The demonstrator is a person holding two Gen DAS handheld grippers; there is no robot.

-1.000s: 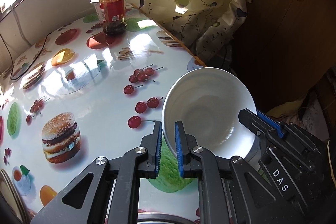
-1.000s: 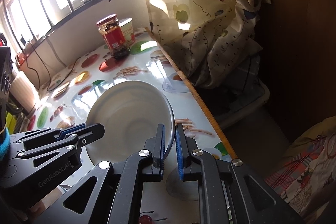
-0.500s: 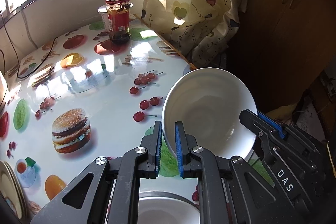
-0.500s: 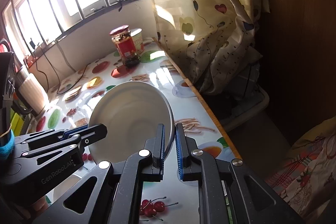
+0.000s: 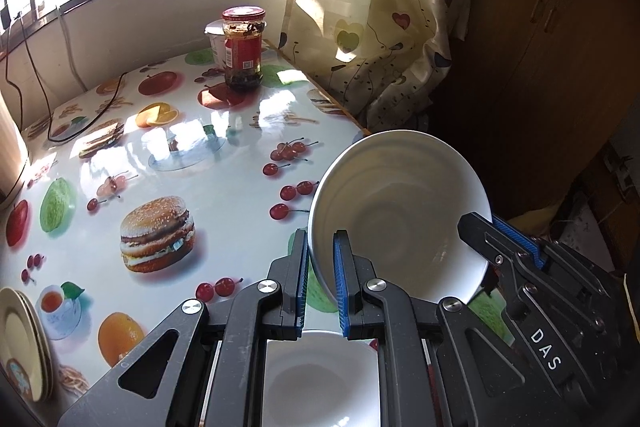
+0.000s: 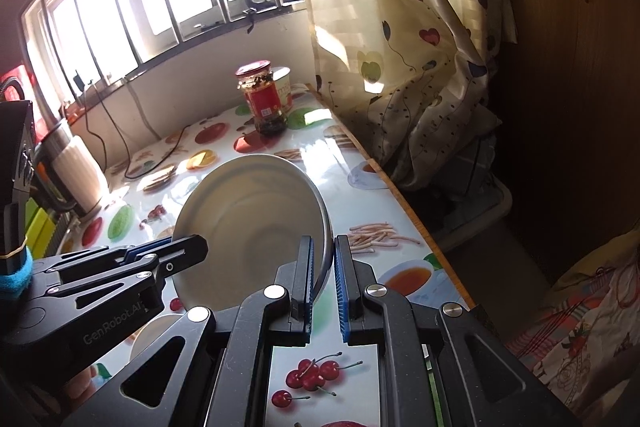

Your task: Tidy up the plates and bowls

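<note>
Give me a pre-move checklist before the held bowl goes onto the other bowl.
1. Left gripper clamped on the rim of the held bowl: ok.
2. Right gripper clamped on the opposite rim: ok.
3. Held bowl clear of the table: ok, it is tilted in the air.
4. Second bowl free to receive it: ok, it sits upright and looks empty below the left gripper.
5. Jar and stacked plates out of the path: ok, both sit well away.
6. Held bowl centred over the second bowl: cannot tell from these views.
</note>
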